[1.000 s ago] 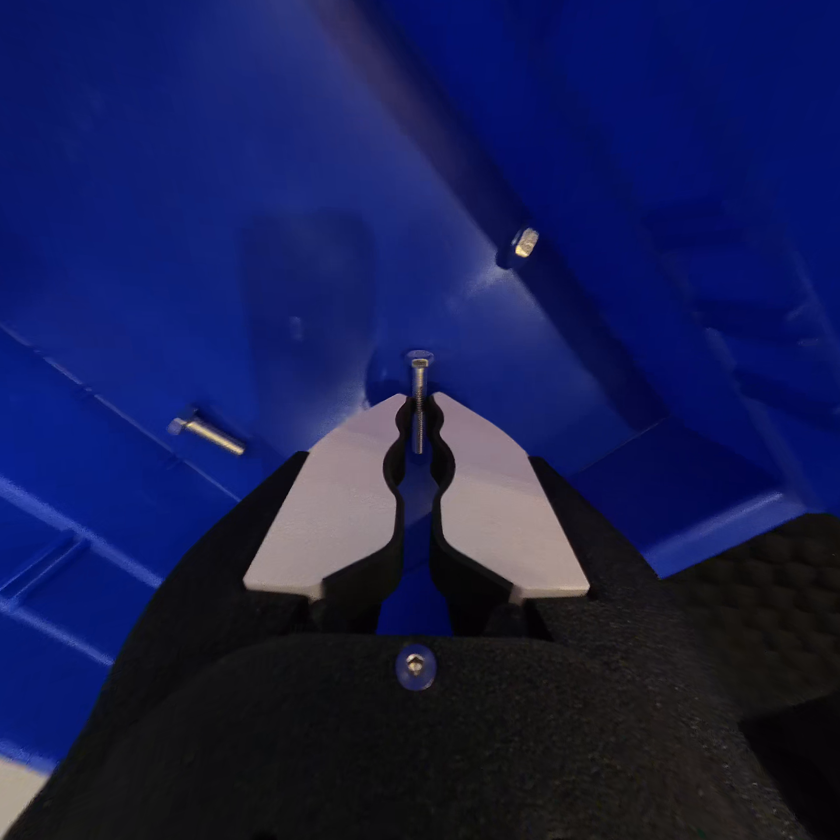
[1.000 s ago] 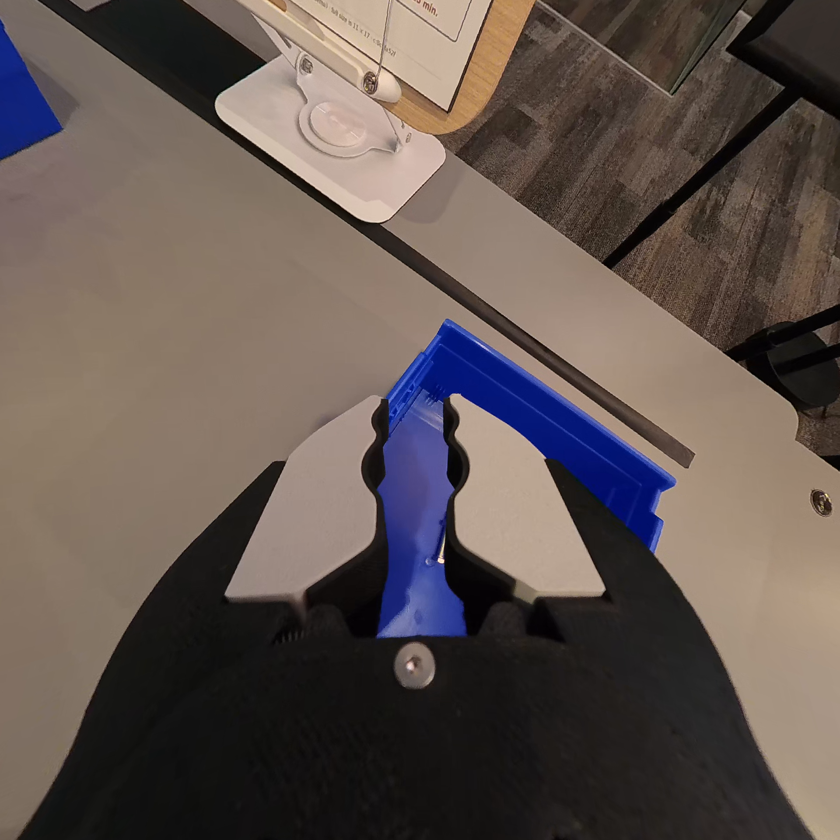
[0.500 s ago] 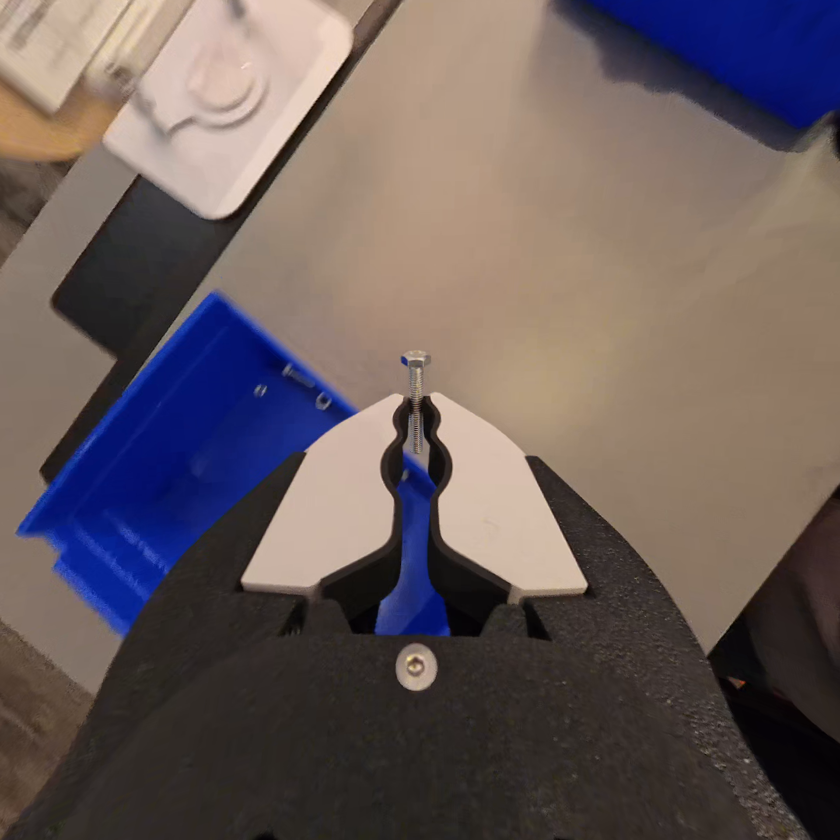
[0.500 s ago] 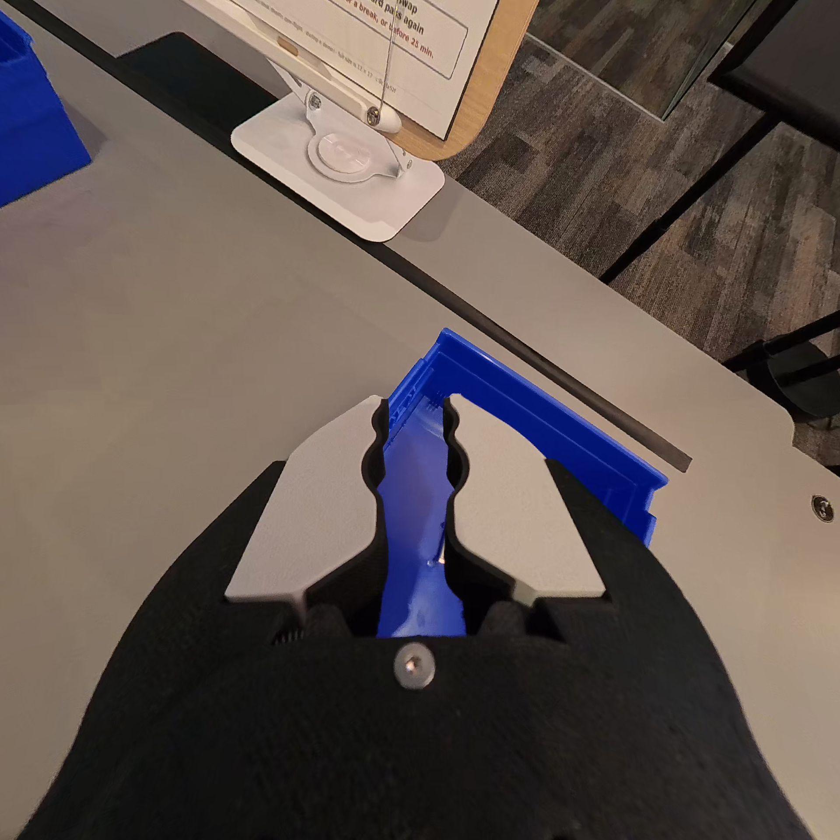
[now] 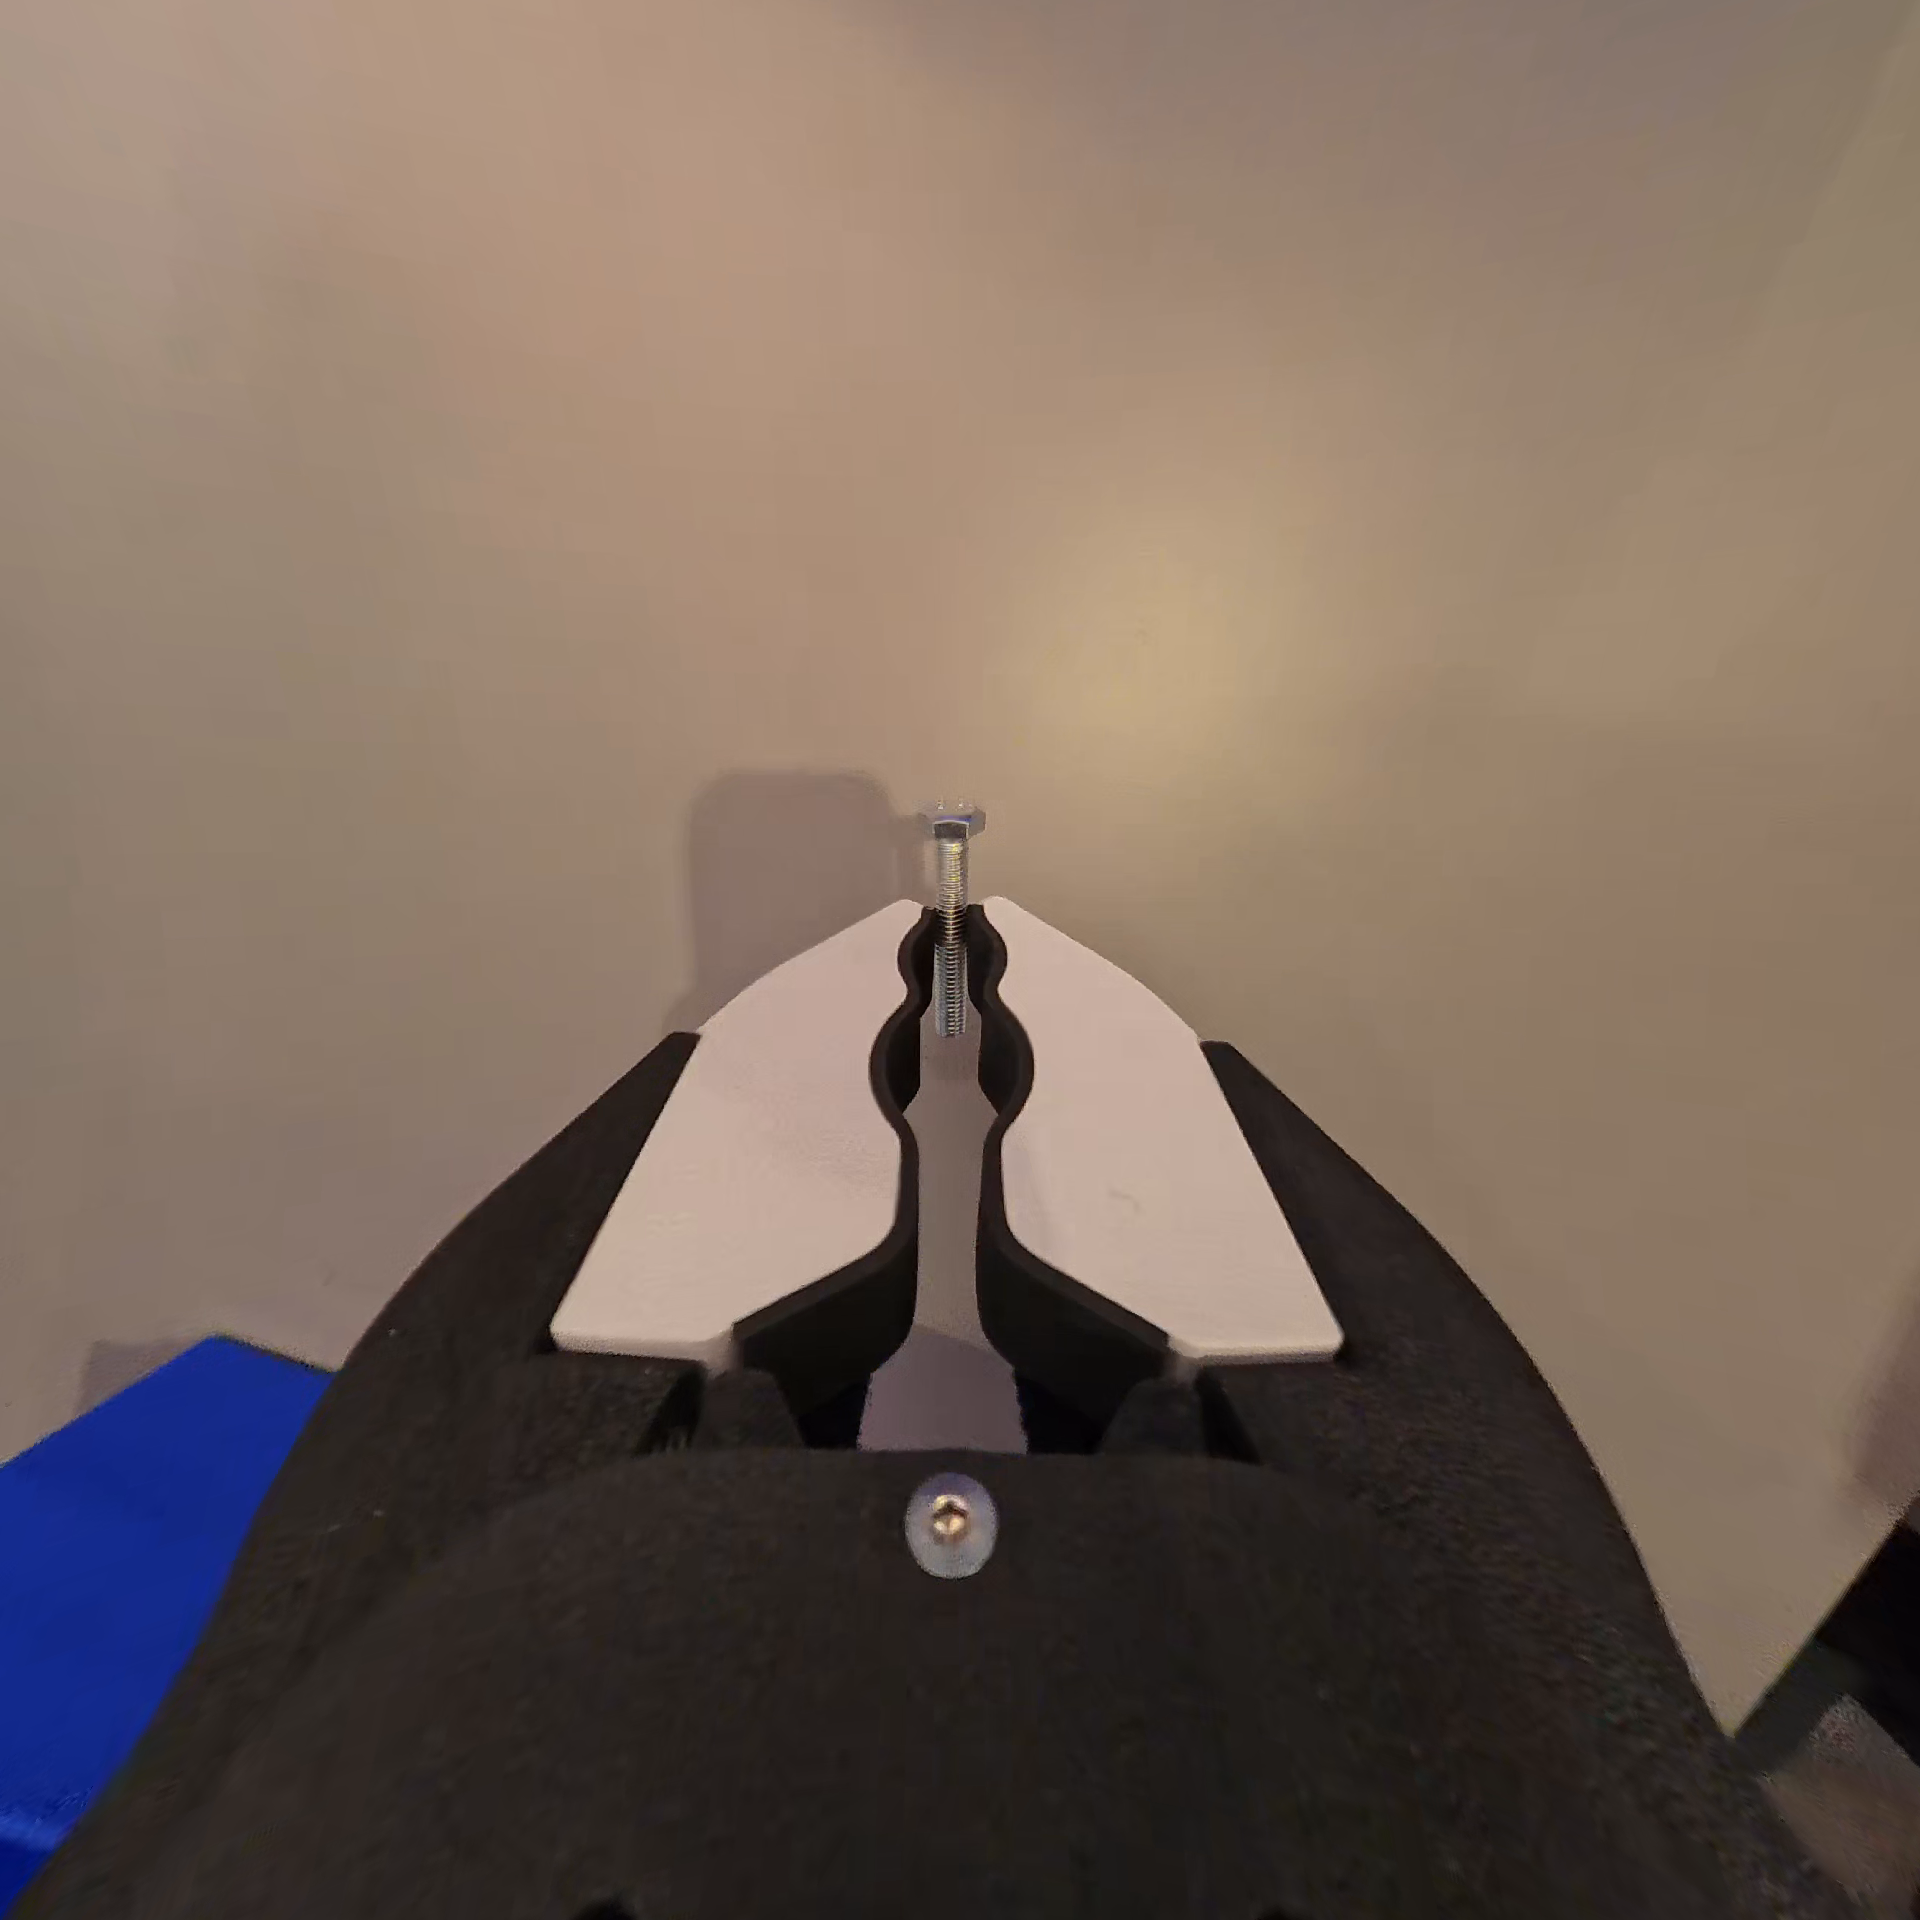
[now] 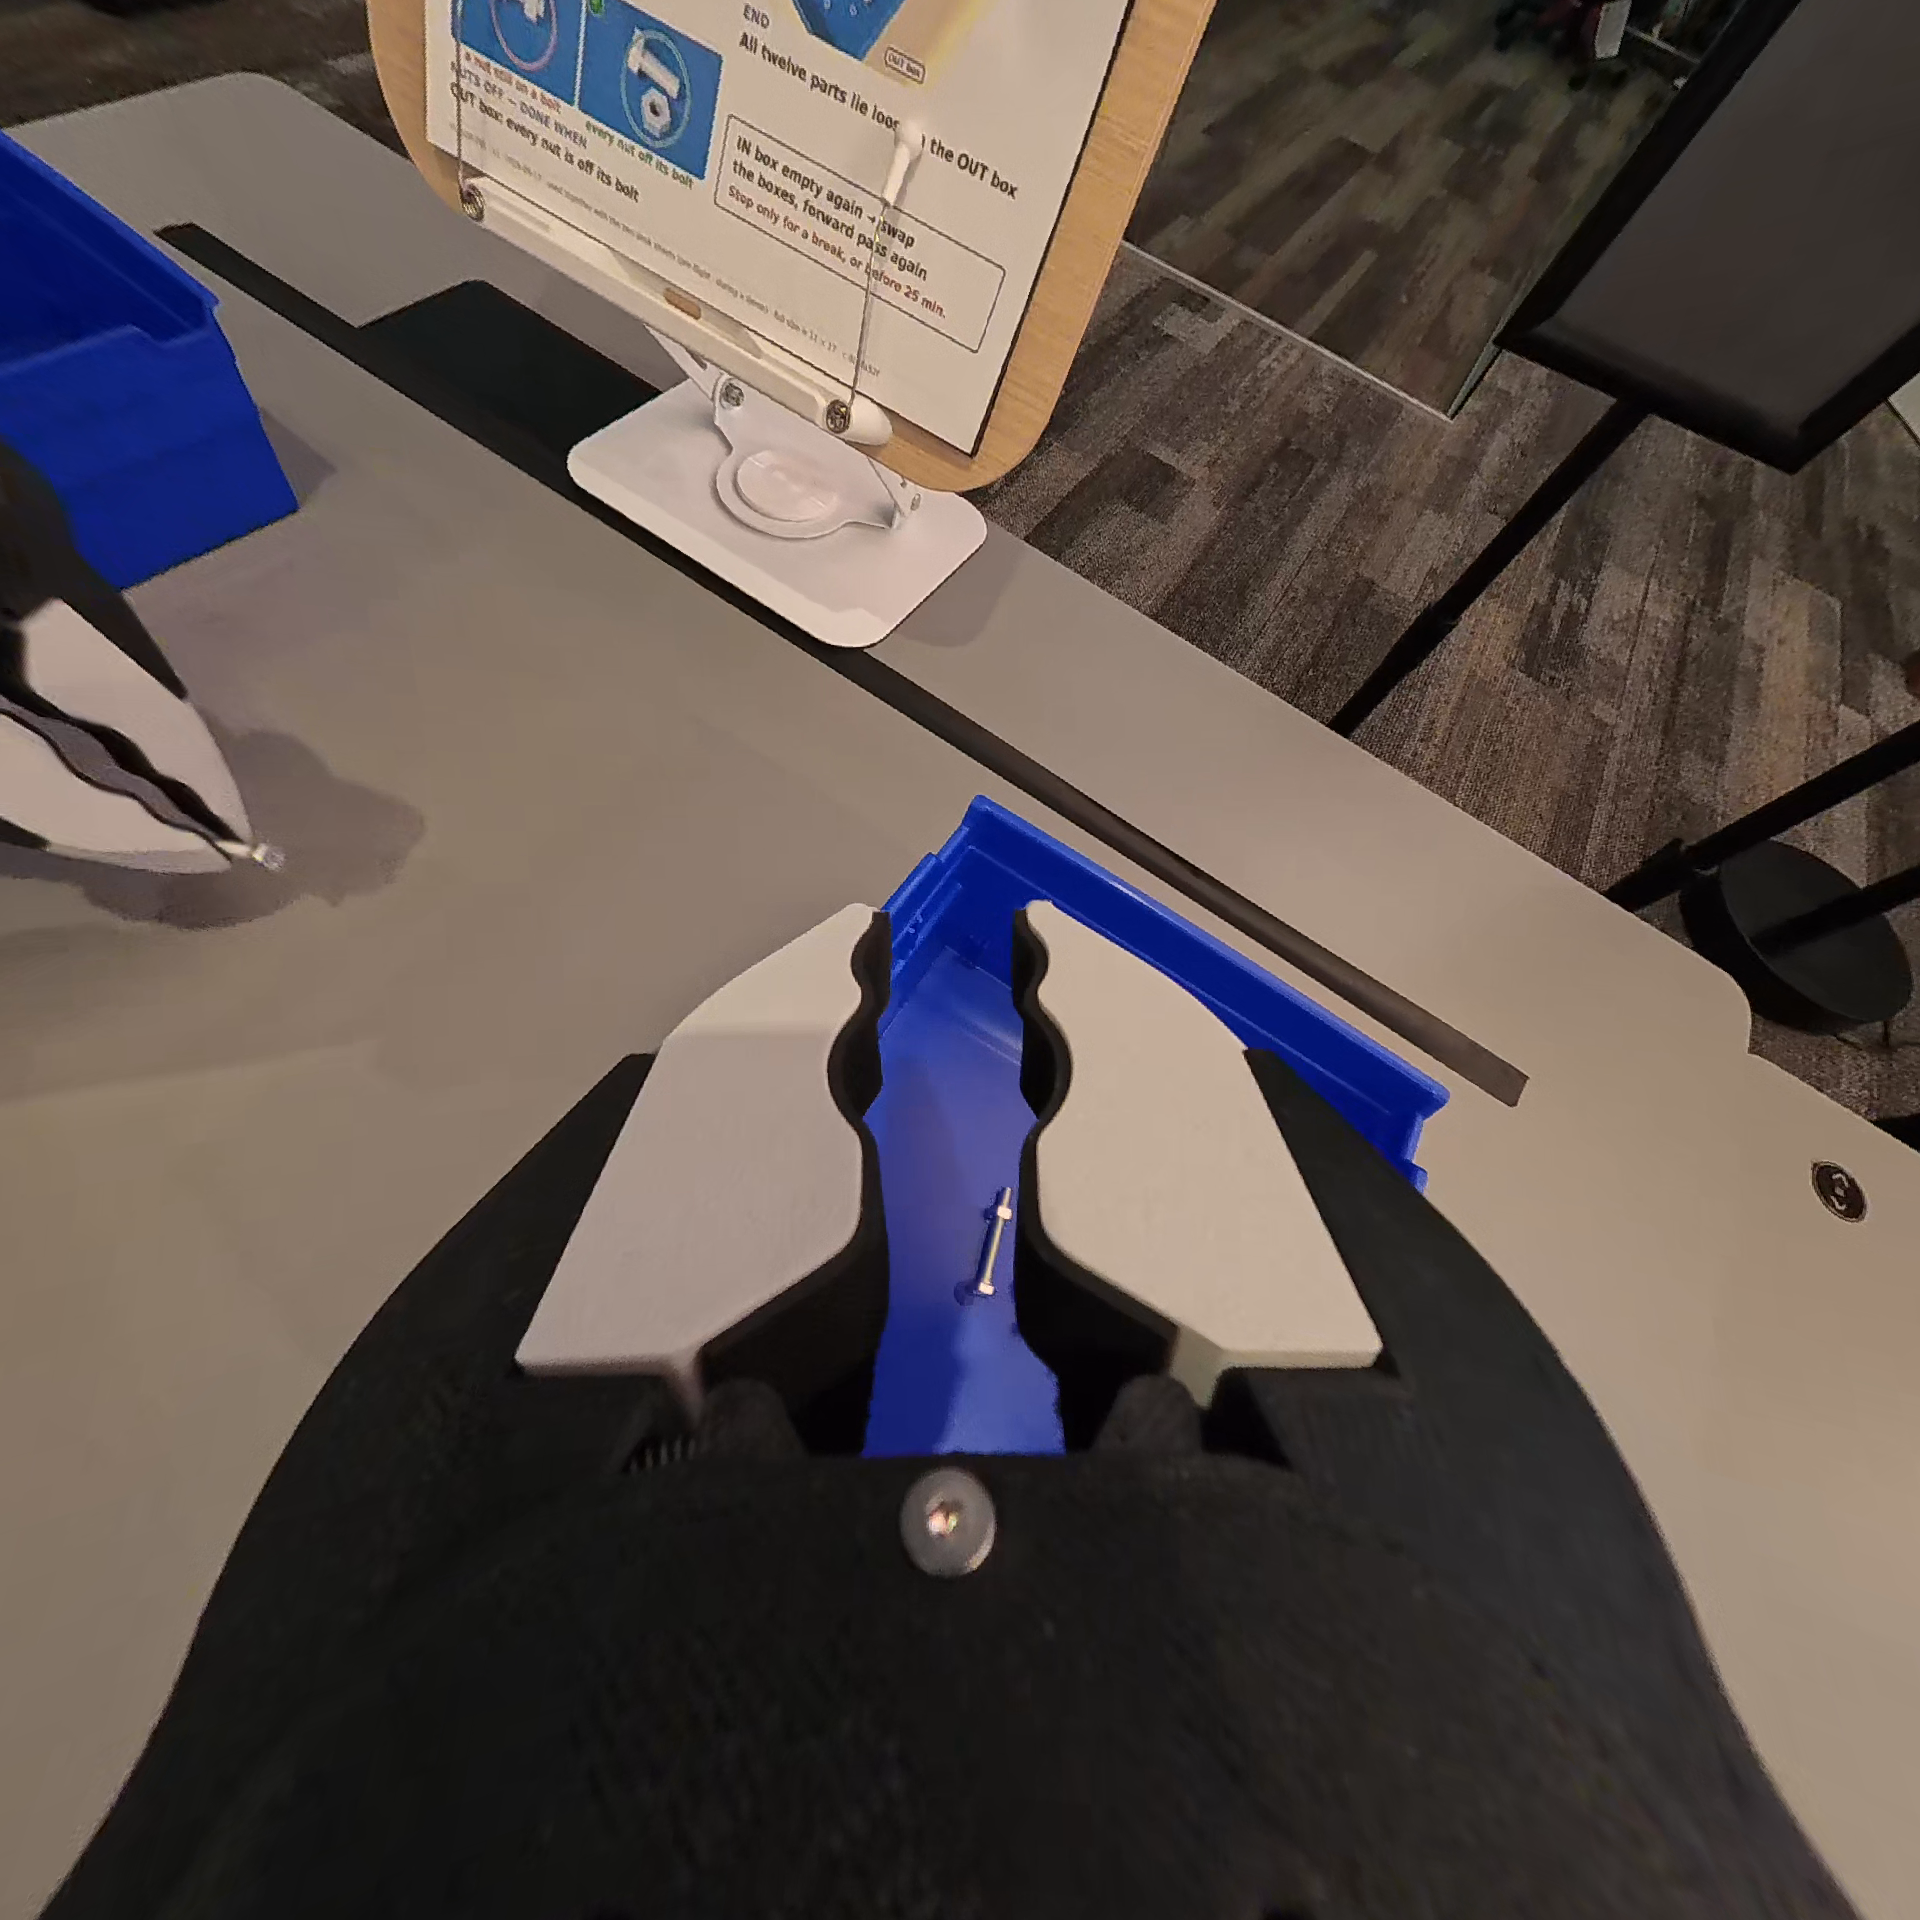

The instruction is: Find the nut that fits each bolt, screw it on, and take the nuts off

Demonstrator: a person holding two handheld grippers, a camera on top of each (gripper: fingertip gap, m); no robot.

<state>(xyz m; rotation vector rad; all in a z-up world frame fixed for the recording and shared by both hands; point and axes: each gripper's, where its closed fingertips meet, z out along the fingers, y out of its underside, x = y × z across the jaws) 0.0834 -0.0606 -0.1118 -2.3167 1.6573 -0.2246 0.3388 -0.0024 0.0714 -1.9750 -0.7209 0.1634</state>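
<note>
My left gripper is shut on a silver hex bolt. It grips the threaded shank, and the head sticks out past the tips, close over the bare grey table. In the right wrist view, the left gripper shows at the far left with the bolt head near the table. My right gripper is open and empty, above a blue bin. Between its fingers I see a thin bolt lying on the bin floor.
A second blue bin stands at the far left of the table; it also shows in the left wrist view. A sign board on a white stand is at the table's far edge. A black strip runs behind the near bin. Some 30 cm of space lies between my two pairs of fingers.
My left gripper has carried the bolt out of the blue bin and across to the bare table. My right gripper stays open over its bin, and the left gripper has come into its view.
</note>
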